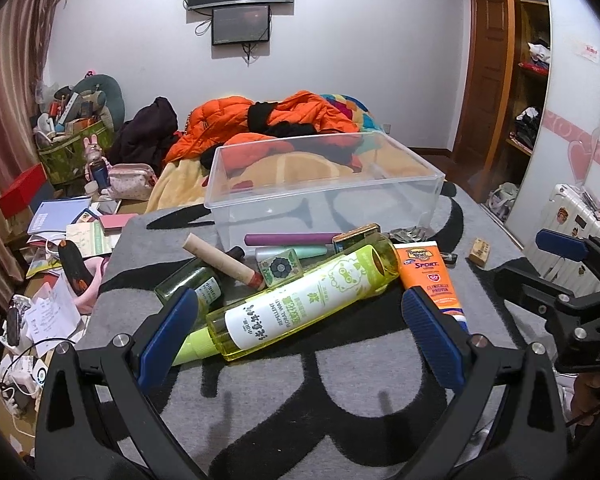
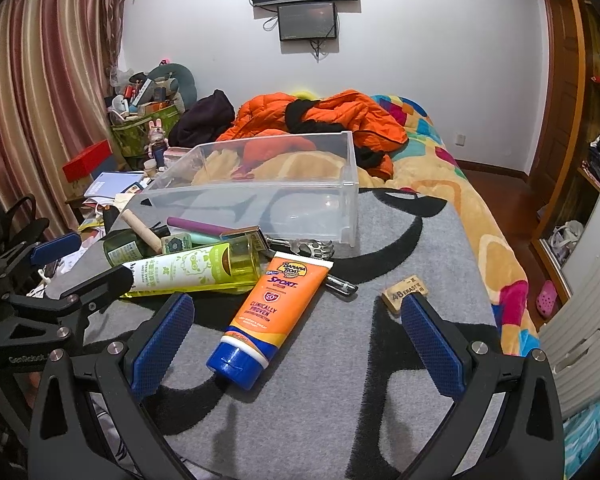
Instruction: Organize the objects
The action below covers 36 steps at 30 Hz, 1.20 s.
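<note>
A clear plastic bin (image 1: pixel 324 188) (image 2: pixel 260 200) stands empty on a grey mat (image 1: pixel 340 392) on the bed. In front of it lies a heap: a yellow-green repellent bottle (image 1: pixel 300 304) (image 2: pixel 192 270), an orange sunscreen tube (image 1: pixel 430 276) (image 2: pixel 276 308), a dark green bottle (image 1: pixel 188 286), a tan tube (image 1: pixel 224 262), a purple stick (image 1: pixel 292 238) and a small patterned box (image 1: pixel 280 268). An eraser (image 1: pixel 480 251) (image 2: pixel 404 294) lies apart on the right. My left gripper (image 1: pixel 296 320) is open, its jaws either side of the repellent bottle. My right gripper (image 2: pixel 296 328) is open, its jaws either side of the sunscreen tube.
Orange jacket (image 1: pixel 260 120) and colourful blanket (image 2: pixel 460 200) lie behind the bin. Cluttered floor and papers (image 1: pixel 60 240) at the left, a green bag (image 1: pixel 76 148) of items beyond. A wardrobe (image 1: pixel 524 80) and a white suitcase (image 1: pixel 568 220) stand at the right.
</note>
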Available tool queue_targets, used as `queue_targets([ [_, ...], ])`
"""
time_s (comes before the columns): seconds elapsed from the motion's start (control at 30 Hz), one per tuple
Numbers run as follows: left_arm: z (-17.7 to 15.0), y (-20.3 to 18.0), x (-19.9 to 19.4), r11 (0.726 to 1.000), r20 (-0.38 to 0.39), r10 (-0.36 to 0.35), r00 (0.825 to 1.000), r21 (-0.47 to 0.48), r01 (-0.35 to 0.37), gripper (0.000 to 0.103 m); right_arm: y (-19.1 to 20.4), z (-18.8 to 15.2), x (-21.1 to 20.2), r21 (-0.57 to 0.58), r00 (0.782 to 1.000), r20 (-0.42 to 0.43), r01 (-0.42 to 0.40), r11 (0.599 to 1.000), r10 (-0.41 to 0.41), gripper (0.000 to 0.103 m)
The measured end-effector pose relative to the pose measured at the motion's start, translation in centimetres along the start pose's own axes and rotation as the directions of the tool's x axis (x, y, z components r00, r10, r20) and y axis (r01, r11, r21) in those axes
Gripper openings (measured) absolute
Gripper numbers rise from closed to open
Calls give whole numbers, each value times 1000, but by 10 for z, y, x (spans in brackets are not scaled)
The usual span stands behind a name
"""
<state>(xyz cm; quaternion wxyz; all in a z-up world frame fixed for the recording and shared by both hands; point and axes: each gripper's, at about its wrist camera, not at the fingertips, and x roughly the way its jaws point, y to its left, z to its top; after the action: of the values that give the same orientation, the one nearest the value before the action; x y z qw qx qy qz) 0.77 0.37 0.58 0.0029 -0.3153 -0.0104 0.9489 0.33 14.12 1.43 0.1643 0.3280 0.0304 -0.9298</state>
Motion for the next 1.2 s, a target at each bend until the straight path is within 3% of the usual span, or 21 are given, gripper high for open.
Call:
queue_targets([
  [1.2, 1, 7, 1, 998, -7, -50, 999, -39, 49, 103, 1, 0, -1, 7, 1000, -4, -16, 1000, 16, 103],
])
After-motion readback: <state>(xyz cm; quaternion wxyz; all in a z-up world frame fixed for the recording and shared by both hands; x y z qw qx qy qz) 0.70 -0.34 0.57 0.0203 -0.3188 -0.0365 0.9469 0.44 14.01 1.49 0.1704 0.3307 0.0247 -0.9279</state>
